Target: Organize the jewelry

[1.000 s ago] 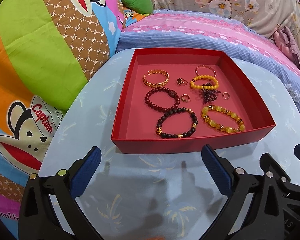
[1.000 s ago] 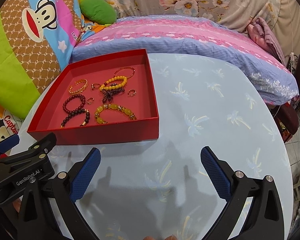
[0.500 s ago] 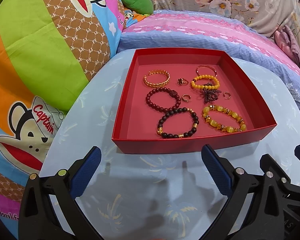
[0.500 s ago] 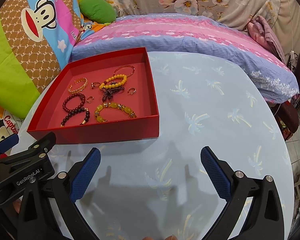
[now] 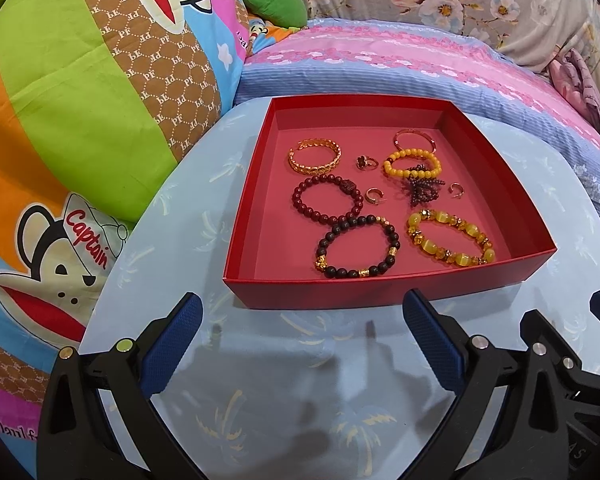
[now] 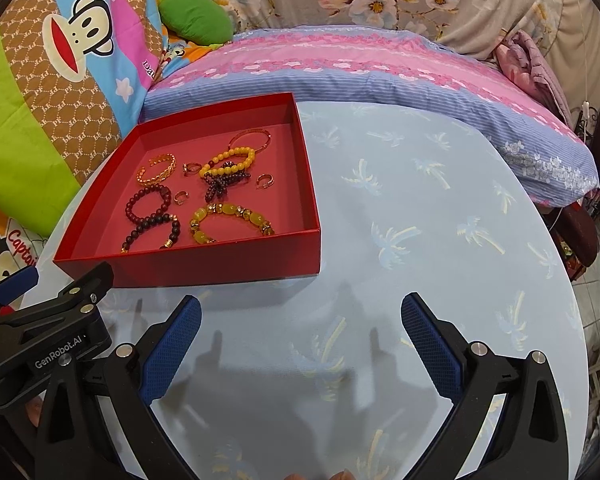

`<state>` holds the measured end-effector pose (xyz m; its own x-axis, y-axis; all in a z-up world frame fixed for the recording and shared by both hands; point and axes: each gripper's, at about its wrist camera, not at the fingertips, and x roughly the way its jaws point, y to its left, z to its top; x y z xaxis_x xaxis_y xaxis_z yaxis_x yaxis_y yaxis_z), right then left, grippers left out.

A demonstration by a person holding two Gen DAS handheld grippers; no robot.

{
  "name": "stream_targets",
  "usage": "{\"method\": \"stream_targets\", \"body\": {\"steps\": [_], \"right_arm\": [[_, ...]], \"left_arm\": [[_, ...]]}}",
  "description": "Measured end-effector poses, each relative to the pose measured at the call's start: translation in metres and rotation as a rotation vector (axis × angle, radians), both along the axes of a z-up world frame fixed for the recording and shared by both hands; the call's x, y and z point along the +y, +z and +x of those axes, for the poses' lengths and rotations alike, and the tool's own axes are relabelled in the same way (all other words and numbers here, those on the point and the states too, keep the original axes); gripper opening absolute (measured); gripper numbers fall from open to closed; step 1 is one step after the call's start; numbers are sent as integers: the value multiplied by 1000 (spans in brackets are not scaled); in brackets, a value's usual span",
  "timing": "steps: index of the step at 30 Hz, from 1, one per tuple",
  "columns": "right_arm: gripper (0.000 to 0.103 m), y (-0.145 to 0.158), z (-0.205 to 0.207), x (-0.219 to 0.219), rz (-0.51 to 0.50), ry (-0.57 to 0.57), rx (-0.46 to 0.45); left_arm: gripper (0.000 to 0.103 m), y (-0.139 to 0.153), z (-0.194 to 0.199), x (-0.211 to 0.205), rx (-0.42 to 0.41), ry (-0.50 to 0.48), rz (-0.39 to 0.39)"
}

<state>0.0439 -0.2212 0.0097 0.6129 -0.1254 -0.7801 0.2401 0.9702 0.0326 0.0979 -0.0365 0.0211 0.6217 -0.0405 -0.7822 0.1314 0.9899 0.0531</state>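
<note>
A shallow red tray [image 5: 380, 292] sits on the round blue table and also shows in the right wrist view [image 6: 220, 264]. In it lie a gold bangle [image 5: 315, 157], a dark red bead bracelet [image 5: 327, 199], a black bead bracelet [image 5: 358, 247], a yellow stone bracelet [image 5: 450, 238], a yellow bead bracelet [image 5: 412, 162], a thin rose-gold bangle [image 5: 414, 138], a dark bead tassel [image 5: 422, 189] and three small rings. My left gripper [image 5: 302, 340] is open and empty in front of the tray. My right gripper [image 6: 300, 340] is open and empty, right of the tray's front corner.
The table [image 6: 420, 220] has a pale palm-tree pattern. A colourful cartoon cushion [image 5: 80, 100] presses against its left side. A pink and blue striped pillow [image 6: 360, 68] lies behind it. The right gripper's body [image 5: 560, 360] shows at the lower right of the left wrist view.
Both views have shifted only slightly; the tray sits a touch lower and farther right in the left wrist view. Nothing in the tray has moved.
</note>
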Motion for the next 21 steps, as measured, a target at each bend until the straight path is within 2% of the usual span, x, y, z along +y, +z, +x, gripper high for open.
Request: {"method": "stream_targets", "body": {"steps": [21], "right_arm": [[97,0,0,0,1,-1,4]], "left_arm": [[96,-1,-1,1,-7,9,18]]}}
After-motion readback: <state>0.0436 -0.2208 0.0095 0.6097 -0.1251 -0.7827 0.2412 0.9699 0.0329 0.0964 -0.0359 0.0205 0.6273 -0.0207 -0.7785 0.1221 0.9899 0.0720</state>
